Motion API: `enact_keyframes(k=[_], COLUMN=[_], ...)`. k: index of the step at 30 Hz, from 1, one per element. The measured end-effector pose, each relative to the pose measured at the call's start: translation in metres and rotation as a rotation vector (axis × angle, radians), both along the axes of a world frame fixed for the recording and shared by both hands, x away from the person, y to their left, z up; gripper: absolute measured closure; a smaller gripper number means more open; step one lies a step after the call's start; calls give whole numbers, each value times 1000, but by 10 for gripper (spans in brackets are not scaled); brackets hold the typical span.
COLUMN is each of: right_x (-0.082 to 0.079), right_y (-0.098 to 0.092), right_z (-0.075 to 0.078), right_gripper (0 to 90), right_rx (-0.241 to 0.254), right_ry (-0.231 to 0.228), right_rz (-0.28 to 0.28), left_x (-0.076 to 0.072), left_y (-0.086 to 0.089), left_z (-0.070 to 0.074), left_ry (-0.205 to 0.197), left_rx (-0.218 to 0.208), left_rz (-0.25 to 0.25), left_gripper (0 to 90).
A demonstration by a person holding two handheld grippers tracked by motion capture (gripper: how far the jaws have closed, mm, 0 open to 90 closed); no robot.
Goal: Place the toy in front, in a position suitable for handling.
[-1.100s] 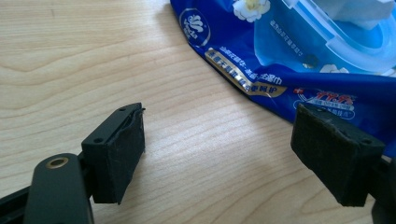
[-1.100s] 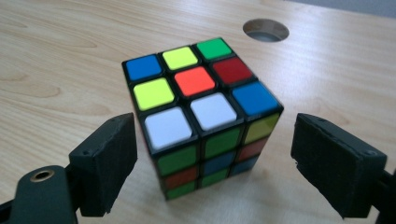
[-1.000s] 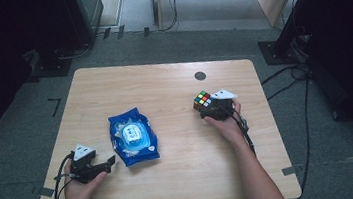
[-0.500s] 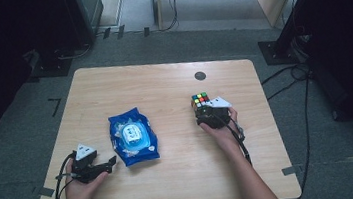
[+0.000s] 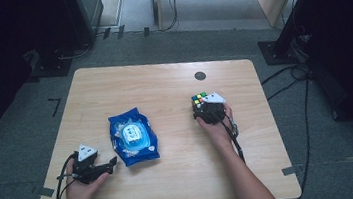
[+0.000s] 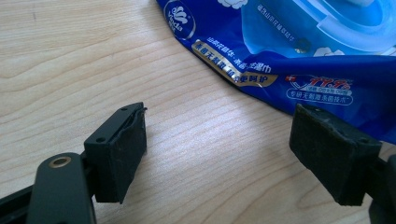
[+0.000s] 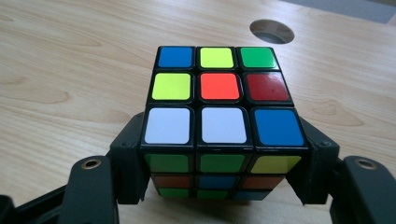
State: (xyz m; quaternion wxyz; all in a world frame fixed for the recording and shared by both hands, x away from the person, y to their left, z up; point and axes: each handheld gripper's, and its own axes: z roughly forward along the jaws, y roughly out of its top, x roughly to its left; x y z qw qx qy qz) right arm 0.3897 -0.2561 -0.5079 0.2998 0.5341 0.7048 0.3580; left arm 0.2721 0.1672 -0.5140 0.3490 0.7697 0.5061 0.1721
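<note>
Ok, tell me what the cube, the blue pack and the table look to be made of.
Cube: hard black plastic with glossy coloured tiles, likely stickers; light glints off the red one. Blue pack: thin, shiny plastic film, creased and printed, with what looks like a stiffer plastic flap on top. Table: pale wood-grain surface, matte, possibly laminate rather than solid wood.

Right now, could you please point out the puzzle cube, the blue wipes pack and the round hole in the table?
Puzzle cube [image 7: 219,87]: right gripper view, orange centre sticker on top.
Blue wipes pack [image 5: 133,136]: high view, its pale lid.
Round hole [image 5: 200,75]: high view, its dark middle.
</note>
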Motion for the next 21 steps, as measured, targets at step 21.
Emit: enact_keyframes(k=[21], right_x=[-120], right_y=[3], right_z=[-5], right_gripper=[348], right_rx=[51], right_ry=[43], right_rz=[68], left_x=[-2], left_y=[3], left_z=[4], left_ry=[-32], left_rx=[-38], left_rz=[-1], left_gripper=[210])
